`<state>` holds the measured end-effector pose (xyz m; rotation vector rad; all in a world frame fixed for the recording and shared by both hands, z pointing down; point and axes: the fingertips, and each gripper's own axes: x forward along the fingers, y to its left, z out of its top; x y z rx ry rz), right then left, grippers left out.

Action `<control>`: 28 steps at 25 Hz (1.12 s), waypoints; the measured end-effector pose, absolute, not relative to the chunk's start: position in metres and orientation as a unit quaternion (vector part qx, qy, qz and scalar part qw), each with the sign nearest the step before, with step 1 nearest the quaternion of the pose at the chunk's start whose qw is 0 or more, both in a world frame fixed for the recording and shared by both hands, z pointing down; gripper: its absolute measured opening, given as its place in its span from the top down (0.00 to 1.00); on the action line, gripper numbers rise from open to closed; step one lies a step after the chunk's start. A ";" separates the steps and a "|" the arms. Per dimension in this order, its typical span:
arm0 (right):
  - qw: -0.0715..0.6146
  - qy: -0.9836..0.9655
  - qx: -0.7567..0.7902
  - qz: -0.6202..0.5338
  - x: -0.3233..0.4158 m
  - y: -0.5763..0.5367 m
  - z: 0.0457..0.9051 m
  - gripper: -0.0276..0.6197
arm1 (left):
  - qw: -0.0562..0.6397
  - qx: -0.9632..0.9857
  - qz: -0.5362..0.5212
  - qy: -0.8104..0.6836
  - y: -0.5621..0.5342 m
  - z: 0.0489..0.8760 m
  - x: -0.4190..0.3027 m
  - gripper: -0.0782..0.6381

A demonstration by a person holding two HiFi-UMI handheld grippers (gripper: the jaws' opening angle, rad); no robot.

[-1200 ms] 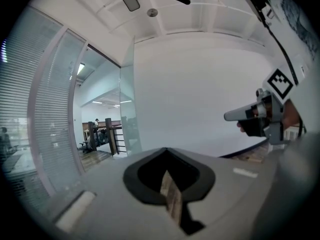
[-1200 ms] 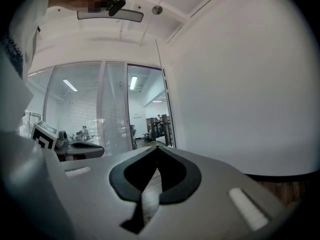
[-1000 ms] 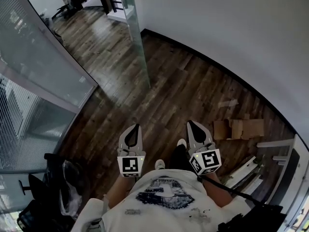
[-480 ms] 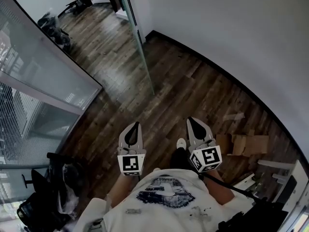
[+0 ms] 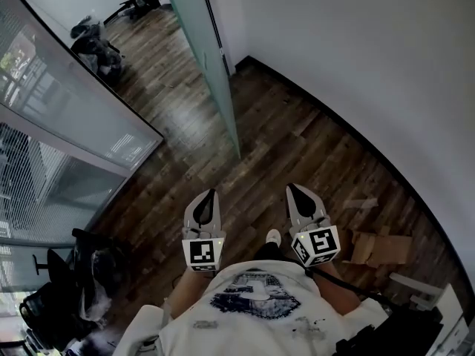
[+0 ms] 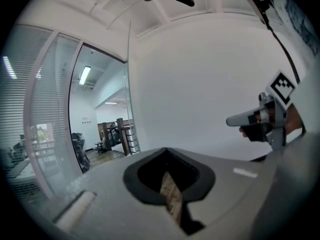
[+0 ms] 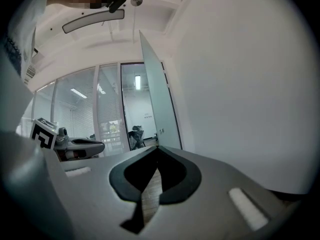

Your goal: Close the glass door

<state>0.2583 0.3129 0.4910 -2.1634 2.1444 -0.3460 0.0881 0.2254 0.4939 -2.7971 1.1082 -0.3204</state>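
Room: dark plank floor (image 5: 297, 147) between a plain white wall (image 5: 356, 50) on the right and a glass partition (image 5: 74, 124) with blinds on the left; flattened cardboard (image 5: 382, 247) lies on the floor by the wall.
Glass door (image 5: 202, 50): frosted, pale green, tall and narrow, with a dark strip along one long edge. It stands swung open, jutting into the room from the corner where the wall ends, its free edge turned toward the person.
Doorway: uncovered; a further room with chairs shows through it.
Door hardware: a small fitting shows at mid-height in the right gripper view, too small to tell whether it is a handle or a lock.
Left tool (image 5: 209, 194): jaws brought together to a point, nothing between them, only floor seen through the slit.
Right tool (image 5: 292, 188): likewise closed and empty.
Position: both tools are held side by side in front of the person's chest, well short of the door and touching nothing.
Progress: by my reading none of the closing is done; the door is wide open and untouched.
Left to do: reach the door, set a tool against its panel or edge, and swing it across the doorway until it sits flush.
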 end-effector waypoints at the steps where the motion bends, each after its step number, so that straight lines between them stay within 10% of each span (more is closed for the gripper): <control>1: 0.039 0.701 -0.703 -0.113 0.263 0.309 0.491 0.95 | 0.059 -0.922 -0.106 0.368 0.223 0.494 0.093 0.89; 28: 0.031 0.728 -0.673 -0.127 0.312 0.242 0.502 0.95 | 0.050 -0.910 -0.103 0.399 0.162 0.498 0.142 0.89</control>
